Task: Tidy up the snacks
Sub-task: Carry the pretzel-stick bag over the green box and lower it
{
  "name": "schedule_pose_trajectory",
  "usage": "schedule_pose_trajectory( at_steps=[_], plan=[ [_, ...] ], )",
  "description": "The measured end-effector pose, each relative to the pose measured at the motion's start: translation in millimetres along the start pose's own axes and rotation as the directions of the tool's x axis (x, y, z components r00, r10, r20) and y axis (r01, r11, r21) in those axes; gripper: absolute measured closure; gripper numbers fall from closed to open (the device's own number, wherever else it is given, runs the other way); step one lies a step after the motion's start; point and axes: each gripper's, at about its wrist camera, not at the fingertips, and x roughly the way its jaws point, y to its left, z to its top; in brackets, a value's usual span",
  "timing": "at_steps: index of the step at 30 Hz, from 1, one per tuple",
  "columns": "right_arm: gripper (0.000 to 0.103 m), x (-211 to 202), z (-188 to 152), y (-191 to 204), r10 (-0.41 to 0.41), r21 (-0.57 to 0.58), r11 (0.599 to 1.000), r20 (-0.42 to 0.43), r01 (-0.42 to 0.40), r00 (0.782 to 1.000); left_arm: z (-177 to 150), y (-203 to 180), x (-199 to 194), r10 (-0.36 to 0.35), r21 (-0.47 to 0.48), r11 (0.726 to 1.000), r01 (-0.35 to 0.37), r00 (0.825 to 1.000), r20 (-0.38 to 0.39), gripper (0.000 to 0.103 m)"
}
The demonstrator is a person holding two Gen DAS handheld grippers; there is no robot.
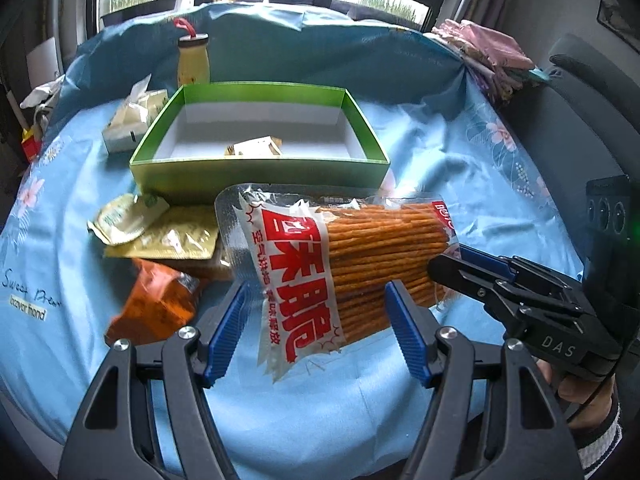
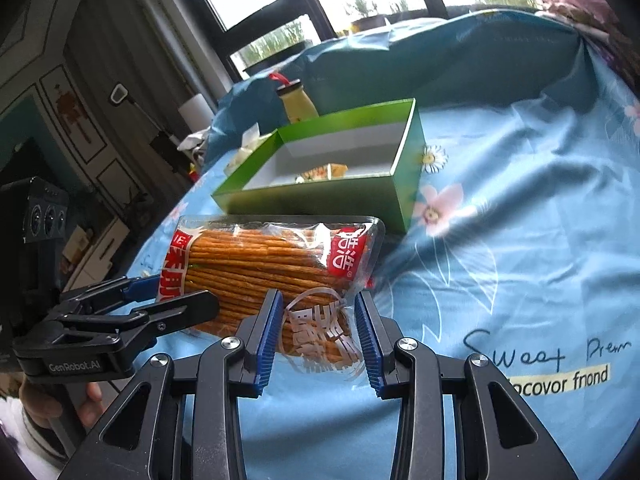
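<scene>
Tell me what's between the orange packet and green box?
A gold packet and a pale green packet lie between the orange packet and green box in left wrist view.

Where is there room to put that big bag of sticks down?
Most of the green box is bare, with only one small packet near its front wall. The blue cloth right of the box is clear too. Left of the stick bag it's crowded: an orange packet and yellow packets are piled there.

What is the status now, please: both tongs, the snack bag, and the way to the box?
Both tongs, left and right, clamped on stick-snack bag, bag off the cloth. Green box just behind, one small packet inside. Path clear.
</scene>
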Motion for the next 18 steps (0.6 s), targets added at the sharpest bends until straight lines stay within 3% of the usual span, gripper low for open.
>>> schedule_pose_trajectory(
  at_steps=[18],
  plan=[
    [0.064,-0.6,45.3,17.8,-0.005,-0.059,0.998,0.078,0.010,0.997,40.4,13.3,-13.7,0.008,0.025,1.000,-0.011,0.995,0.095,0.034]
  ],
)
